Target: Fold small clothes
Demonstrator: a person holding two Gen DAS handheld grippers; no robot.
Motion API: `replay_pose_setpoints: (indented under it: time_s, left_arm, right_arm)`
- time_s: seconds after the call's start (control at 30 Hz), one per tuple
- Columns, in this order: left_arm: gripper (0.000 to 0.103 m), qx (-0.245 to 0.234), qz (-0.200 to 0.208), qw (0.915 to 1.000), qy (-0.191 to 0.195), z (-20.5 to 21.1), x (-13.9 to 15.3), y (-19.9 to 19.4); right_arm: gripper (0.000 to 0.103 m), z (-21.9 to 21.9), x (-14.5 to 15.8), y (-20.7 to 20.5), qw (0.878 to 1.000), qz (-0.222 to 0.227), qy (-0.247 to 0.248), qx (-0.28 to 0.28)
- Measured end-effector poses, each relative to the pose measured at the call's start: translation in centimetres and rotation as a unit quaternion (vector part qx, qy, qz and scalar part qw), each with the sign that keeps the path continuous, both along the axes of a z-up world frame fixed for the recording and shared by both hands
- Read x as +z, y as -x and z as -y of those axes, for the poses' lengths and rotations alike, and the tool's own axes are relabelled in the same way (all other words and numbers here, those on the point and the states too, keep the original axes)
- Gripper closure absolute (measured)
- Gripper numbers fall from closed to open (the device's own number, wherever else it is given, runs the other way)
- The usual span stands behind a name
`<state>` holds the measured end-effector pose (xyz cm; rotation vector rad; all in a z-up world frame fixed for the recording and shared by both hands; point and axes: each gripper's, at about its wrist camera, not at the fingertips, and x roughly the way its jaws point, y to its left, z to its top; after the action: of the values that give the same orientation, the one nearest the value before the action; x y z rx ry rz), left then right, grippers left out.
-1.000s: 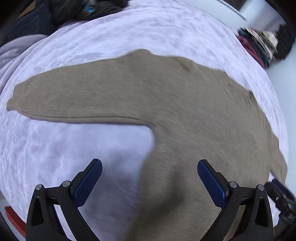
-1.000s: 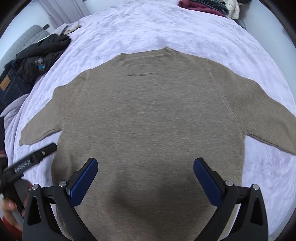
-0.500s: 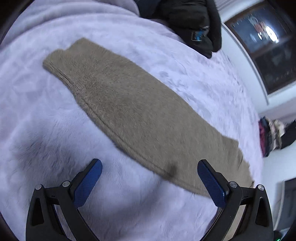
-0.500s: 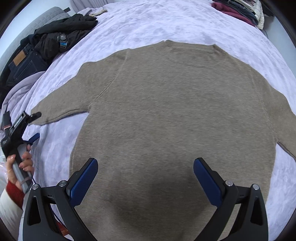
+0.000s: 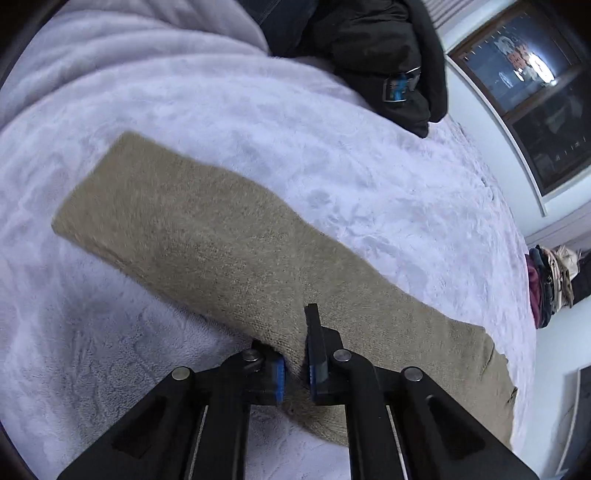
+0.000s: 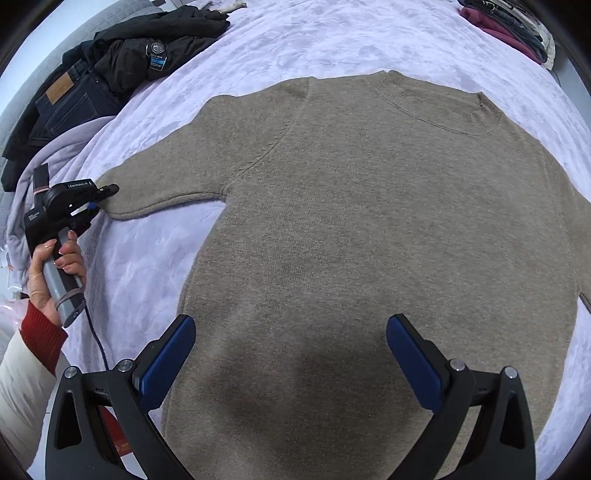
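A tan knit sweater (image 6: 369, 221) lies flat, front down the bed, neck at the far side. Its left sleeve (image 5: 207, 236) stretches out across the lilac blanket. My left gripper (image 5: 295, 365) is shut on the lower edge of that sleeve, near the middle of its length; it also shows in the right wrist view (image 6: 98, 197) at the sleeve's end. My right gripper (image 6: 291, 354) is open and empty, hovering over the sweater's lower body.
A fluffy lilac blanket (image 5: 332, 158) covers the bed. A black jacket (image 6: 147, 55) and dark jeans (image 6: 70, 99) lie at the far left. A stack of folded clothes (image 6: 517, 33) sits at the far right corner. A dark window (image 5: 535, 92) is beyond.
My left gripper moved in to the sleeve and closed on its edge. My right gripper stayed open and shifted slightly over the sweater's body.
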<state>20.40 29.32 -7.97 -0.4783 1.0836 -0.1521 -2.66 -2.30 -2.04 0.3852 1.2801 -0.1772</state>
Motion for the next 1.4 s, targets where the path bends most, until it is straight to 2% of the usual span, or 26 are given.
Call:
replay_pose_setpoints:
  time_s: [0.07,0.2,0.33,0.43,0.53,0.63,0.7,0.77,0.87,0.9,0.97,1.03,1.13,1.2,1.3,1.4]
  left_arm:
    - [0.093,-0.023,0.032,0.999,-0.023,1.4,2.1,0.5]
    - [0.093,-0.088,0.093,0.9911,-0.036,5.9,6.7,1.9]
    - [0.094,-0.174,0.144,0.9741,-0.015,13.0,10.9,4.0]
    - [0.094,-0.235,0.158,0.9591,0.005,18.8,12.5,5.9]
    - [0.094,-0.295,0.152,0.9434,0.003,25.8,12.1,8.3]
    - [0.093,-0.339,0.128,0.932,-0.006,31.2,10.1,10.6]
    - [0.093,-0.359,0.117,0.925,-0.041,34.5,8.3,12.3]
    - [0.093,-0.376,0.098,0.9162,-0.096,37.1,5.9,13.8]
    - [0.092,-0.383,0.079,0.9094,-0.143,38.4,3.4,15.3]
    - [0.087,-0.381,0.08,0.9089,-0.149,38.3,3.3,15.8]
    - [0.04,-0.381,0.092,0.9086,-0.145,37.8,4.3,16.4]
    - [0.021,-0.378,0.125,0.9057,-0.145,37.1,6.6,17.3]
    - [0.02,-0.366,0.162,0.9029,-0.158,34.9,9.0,17.6]
    - [0.02,-0.339,0.168,0.9102,-0.168,32.4,10.1,16.9]
    - [0.02,-0.285,0.15,0.9254,-0.2,28.2,9.8,14.4]
    - [0.02,-0.243,0.122,0.9318,-0.241,23.7,8.1,12.9]
  right_arm:
    - [0.001,0.2,0.2,0.2,1.0,0.007,-0.004,-0.003]
    - [0.001,1.8,0.4,1.1,1.0,0.014,-0.013,-0.024]
    - [0.001,3.9,0.9,2.2,0.998,0.022,-0.022,-0.053]
    - [0.001,6.0,1.7,3.5,0.996,0.033,-0.02,-0.077]
    - [0.001,8.2,2.3,5.1,0.994,0.039,-0.015,-0.1]
    - [0.001,10.8,2.5,7.2,0.991,0.041,-0.011,-0.13]
    - [0.001,12.3,2.3,8.5,0.988,0.039,-0.011,-0.148]
    - [0.001,13.7,1.8,9.7,0.986,0.035,-0.012,-0.163]
    - [0.001,15.5,1.0,11.2,0.982,0.029,-0.018,-0.184]
    - [0.001,16.0,0.7,11.5,0.982,0.028,-0.018,-0.188]
    - [0.001,16.6,0.6,11.7,0.981,0.027,-0.015,-0.191]
    - [0.001,17.1,0.6,11.5,0.982,0.029,-0.009,-0.188]
    - [0.001,17.6,1.2,10.3,0.985,0.037,0.008,-0.171]
    - [0.001,17.5,2.3,8.8,0.987,0.051,0.024,-0.148]
    - [0.001,16.7,3.9,5.2,0.991,0.081,0.047,-0.094]
    - [0.001,14.3,4.8,0.6,0.992,0.108,0.066,-0.012]
